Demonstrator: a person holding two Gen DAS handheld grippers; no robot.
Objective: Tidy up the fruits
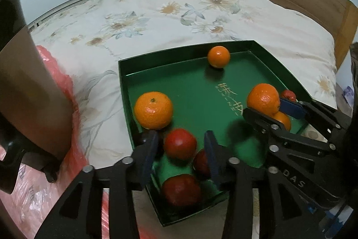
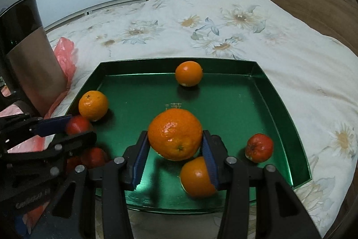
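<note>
- While the green tray (image 2: 279, 93) lies on the flowered bedspread (image 2: 223, 15), a pink plastic bag (image 2: 64, 53) sits at its nine o'clock.
- Left gripper (image 1: 180, 145): jaws apart around a red fruit (image 1: 180, 143), pads not pressing it; an orange (image 1: 153, 110) sits at eleven o'clock of it.
- Right gripper (image 2: 175, 147): jaws wide, clamped on a large orange (image 2: 175, 134).
- Another orange (image 2: 189, 73) rests at the tray's twelve o'clock; a red fruit (image 2: 259, 147) lies at four.
</note>
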